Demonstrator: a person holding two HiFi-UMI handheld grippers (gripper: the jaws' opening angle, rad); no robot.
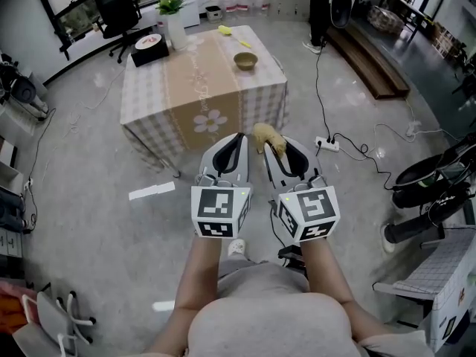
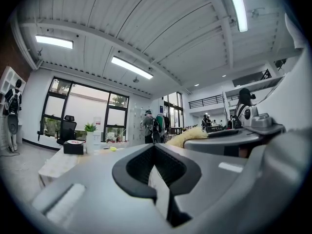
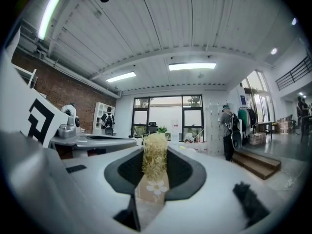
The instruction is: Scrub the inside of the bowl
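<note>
Right gripper (image 1: pixel 277 149) pinches a soft, light loofah scrubber (image 1: pixel 265 133); left gripper (image 1: pixel 236 137) is shut, empty. Bowl (image 1: pixel 245 60) probably slides on the worktop (image 1: pixel 201 88), so brace its rim.

The bench (image 1: pixel 145 103) stands in the upper middle of the head view. It is draped in a checked cloth, with a tan flower-printed runner (image 1: pixel 202 95) down its middle. The bowl (image 1: pixel 245 60) sits at the runner's right edge, and a small yellow thing (image 1: pixel 224 30) lies above it in the frame. At the bench's upper left corner a black box (image 1: pixel 149 53) and a potted plant (image 1: pixel 173 19) stand just beside each other.
</note>
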